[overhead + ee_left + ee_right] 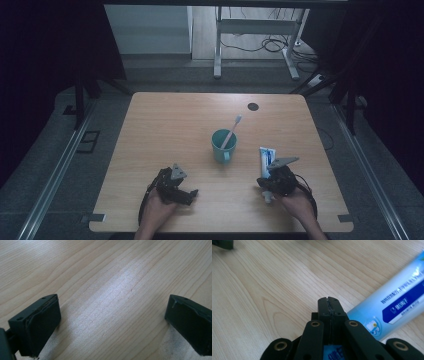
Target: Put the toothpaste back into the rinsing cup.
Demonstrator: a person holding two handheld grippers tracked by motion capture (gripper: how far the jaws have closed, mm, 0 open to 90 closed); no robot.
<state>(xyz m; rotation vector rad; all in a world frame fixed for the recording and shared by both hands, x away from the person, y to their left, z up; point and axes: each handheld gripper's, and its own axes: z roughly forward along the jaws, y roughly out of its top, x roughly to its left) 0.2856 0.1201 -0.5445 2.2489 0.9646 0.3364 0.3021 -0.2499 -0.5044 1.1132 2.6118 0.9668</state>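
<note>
**Two hands, each holding a tool, low at the near edge**

Both forearms enter from the bottom of the high view. The left hand [156,207] holds the left tool [186,194] lying low and pointing to the right, its two black jaws spread wide apart. The right hand [294,201] holds the right tool [268,186] angled toward the left, its jaws pressed together, pads meeting along a thin seam.

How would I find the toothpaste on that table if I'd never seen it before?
Start at the wooden table and find the green cup near its middle, with a toothbrush standing in it. The toothpaste lies flat just right of the cup, beside the right claw. It is the only light blue and white tube there, printed with a dark blue band.
</note>
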